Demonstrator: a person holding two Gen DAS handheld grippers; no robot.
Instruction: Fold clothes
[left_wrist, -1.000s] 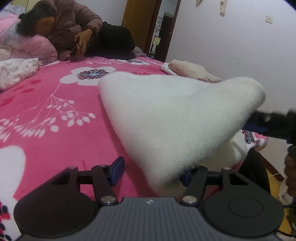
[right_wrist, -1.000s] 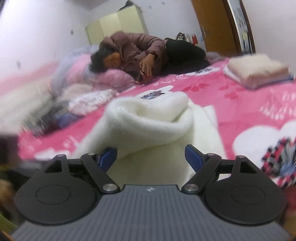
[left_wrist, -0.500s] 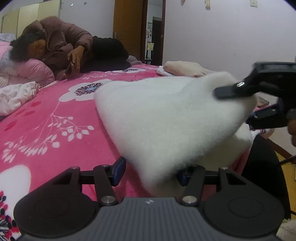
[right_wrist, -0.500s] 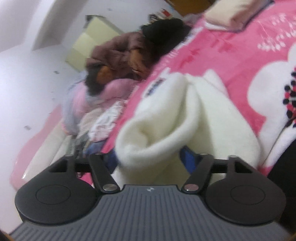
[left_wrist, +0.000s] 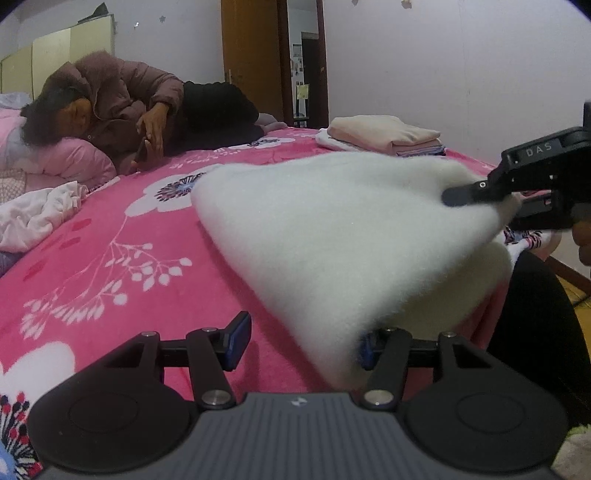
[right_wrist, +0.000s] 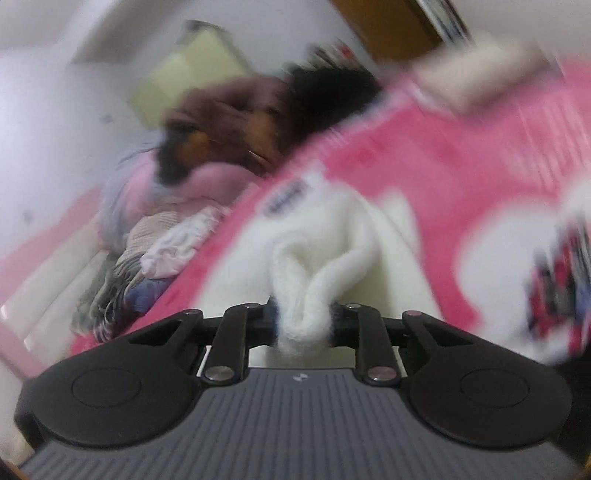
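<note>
Between the fingers of my right claw (right_wrist: 303, 325) a bunched fold of the white fleece garment (left_wrist: 351, 236) is pinched tight, the jaws drawn in until only the thickness of the cloth keeps them apart. That view is smeared with blur, so I can make out little beyond the pinch itself.

My left claw (left_wrist: 299, 343) stands wide apart. Its left blue pad (left_wrist: 238, 341) is bare over the pink floral blanket (left_wrist: 92, 266); the garment's lower corner drapes across the right pad and hides most of it, so I can't tell whether the cloth is merely resting there. Nothing is clamped on this side.

Ahead of the left claw the garment lies spread on the blanket, rising to the right, where the right claw holds its far edge lifted off the bed. On that claw's black body I can read the letters "DAS" in the left view.

Further ahead and to the right sits a stack of folded clothes (left_wrist: 384, 138). Ahead to the left a person in a brown padded jacket (left_wrist: 122, 107) lies on the bed, and nearer on that side is a crumpled pink-white garment (left_wrist: 40, 214).
</note>
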